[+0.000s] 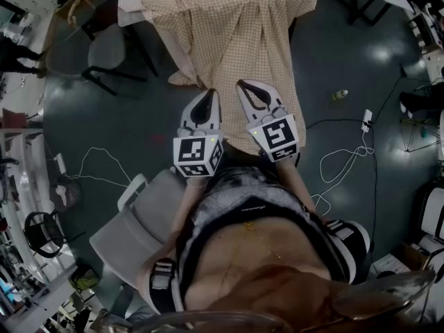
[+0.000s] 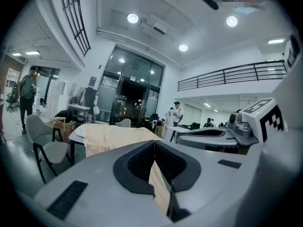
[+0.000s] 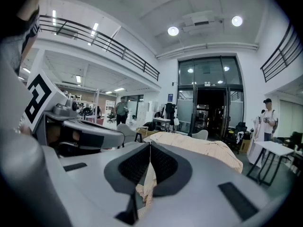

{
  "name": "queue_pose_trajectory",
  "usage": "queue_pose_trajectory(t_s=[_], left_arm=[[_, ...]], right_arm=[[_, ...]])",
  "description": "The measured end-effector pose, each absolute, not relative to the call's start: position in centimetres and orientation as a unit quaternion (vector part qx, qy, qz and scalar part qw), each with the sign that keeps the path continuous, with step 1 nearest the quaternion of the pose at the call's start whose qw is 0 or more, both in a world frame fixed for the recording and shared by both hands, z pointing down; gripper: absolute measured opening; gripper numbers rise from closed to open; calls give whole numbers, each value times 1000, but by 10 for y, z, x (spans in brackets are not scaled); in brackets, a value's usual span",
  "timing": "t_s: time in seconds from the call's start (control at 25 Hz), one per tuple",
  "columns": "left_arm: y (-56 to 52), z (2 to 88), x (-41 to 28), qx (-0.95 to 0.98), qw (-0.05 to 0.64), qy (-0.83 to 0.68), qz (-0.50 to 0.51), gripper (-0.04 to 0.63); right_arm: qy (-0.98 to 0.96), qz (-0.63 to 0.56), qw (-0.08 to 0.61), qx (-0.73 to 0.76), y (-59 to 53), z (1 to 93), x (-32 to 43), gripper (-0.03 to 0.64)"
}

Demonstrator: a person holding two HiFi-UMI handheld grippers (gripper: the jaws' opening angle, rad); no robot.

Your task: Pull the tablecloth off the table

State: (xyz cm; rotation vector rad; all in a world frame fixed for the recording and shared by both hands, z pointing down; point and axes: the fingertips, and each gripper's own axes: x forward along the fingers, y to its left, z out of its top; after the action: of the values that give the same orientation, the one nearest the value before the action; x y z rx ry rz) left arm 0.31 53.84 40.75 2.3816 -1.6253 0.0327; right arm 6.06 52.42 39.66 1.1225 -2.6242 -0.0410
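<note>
A beige checked tablecloth (image 1: 239, 44) lies over the table at the top of the head view and hangs down toward me in a long flap. My left gripper (image 1: 208, 96) is shut on the flap's near edge, and cloth (image 2: 158, 183) shows pinched between its dark pads. Close to its right, my right gripper (image 1: 244, 87) is also shut on the tablecloth (image 3: 144, 186), which bunches between its jaws. Both grippers point almost level at the table. In the gripper views the covered table (image 2: 111, 136) (image 3: 199, 148) stands a short way ahead.
A grey chair (image 1: 104, 54) stands left of the table and another chair (image 1: 128, 234) is by my left side. White cables (image 1: 347, 155) trail on the dark floor at the right, near a small bottle (image 1: 339, 95). People stand in the background (image 2: 26, 96) (image 3: 267, 115).
</note>
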Motion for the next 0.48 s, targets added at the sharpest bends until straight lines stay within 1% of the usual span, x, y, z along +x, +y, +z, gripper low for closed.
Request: queue_pose_trajectory(t_s=[0.48], left_arm=[[542, 411, 18, 808, 138, -573, 3, 9]], right_arm=[[-918, -18, 127, 375, 526, 393, 79, 64]])
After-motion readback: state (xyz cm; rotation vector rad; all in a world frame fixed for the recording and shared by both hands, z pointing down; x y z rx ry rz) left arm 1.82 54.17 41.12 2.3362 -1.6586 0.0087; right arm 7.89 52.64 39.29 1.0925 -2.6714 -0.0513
